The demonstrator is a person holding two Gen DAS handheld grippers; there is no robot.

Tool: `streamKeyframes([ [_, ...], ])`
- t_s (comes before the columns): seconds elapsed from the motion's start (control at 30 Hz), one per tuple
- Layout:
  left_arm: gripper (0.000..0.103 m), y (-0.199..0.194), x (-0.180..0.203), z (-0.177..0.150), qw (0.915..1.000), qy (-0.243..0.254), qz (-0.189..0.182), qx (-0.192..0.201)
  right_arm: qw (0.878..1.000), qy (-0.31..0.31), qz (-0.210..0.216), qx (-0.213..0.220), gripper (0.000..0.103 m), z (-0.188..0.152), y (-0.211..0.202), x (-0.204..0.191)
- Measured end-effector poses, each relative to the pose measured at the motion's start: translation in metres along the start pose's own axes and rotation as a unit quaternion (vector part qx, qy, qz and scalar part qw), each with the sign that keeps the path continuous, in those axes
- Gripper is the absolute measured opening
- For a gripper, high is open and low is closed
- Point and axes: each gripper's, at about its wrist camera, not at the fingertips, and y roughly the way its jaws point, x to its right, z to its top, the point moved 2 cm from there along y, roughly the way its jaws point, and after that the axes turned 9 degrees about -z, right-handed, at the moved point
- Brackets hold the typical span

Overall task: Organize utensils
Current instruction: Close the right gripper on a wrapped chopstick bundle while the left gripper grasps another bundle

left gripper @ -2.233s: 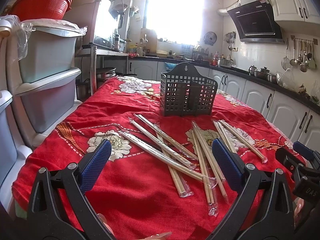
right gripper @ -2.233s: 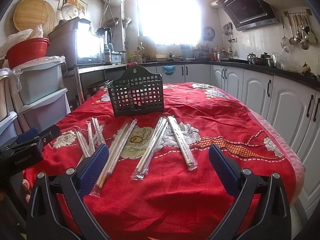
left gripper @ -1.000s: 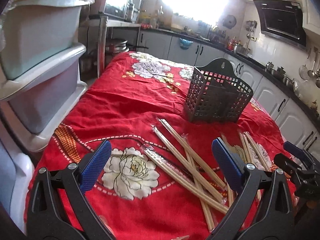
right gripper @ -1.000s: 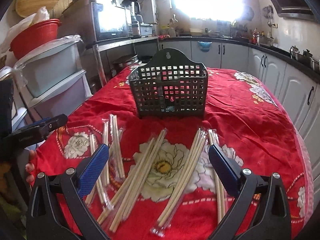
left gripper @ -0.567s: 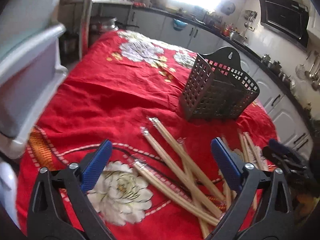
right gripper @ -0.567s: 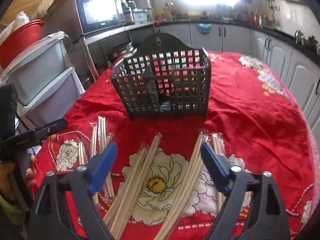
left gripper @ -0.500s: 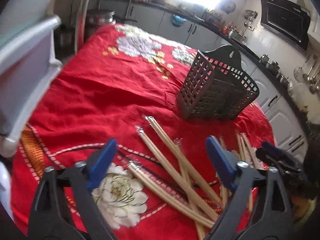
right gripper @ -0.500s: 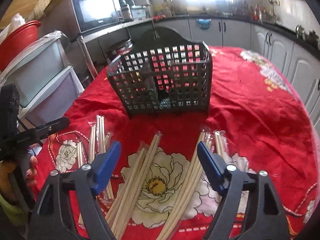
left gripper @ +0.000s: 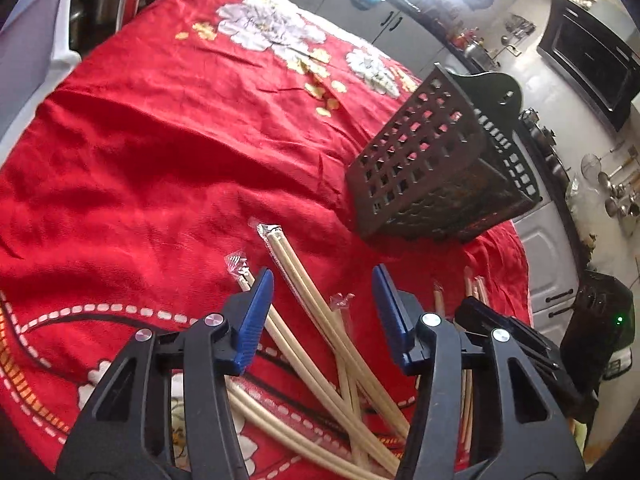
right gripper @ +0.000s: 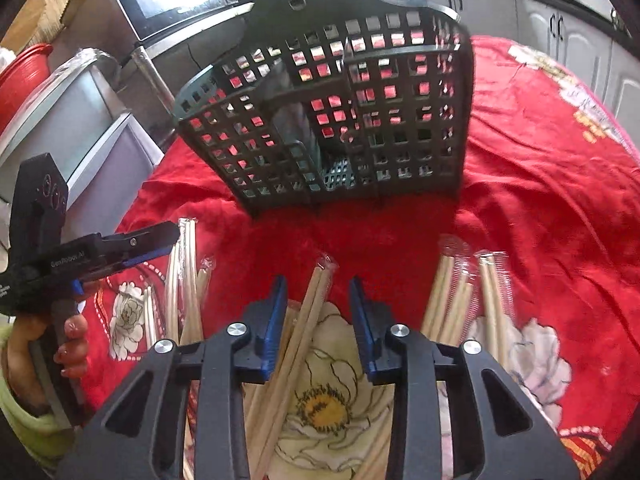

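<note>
Both grippers have come down low over the red tablecloth (left gripper: 152, 128), in front of the black basket (right gripper: 340, 120). The right gripper (right gripper: 318, 312) has narrowed around one wrapped chopstick pair (right gripper: 316, 300), not yet clamped; the left gripper (left gripper: 322, 304) is wider over the chopsticks (left gripper: 304, 288). I think picking begins.
</note>
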Motion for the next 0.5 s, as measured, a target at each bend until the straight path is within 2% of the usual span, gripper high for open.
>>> streamKeyframes([
  [0.3, 0.040, 0.017, -0.014, 0.011, 0.9995, -0.026, -0.001, -0.016, 0.999, 0.030, 0.023, -0.033, 0.024, 0.010, 0.031, 0.007],
  [0.5, 0.040, 0.022, -0.013, 0.018, 0.9996, -0.021, 0.005, -0.016, 0.998, 0.039, 0.029, -0.033, 0.013, 0.015, 0.035, 0.014],
])
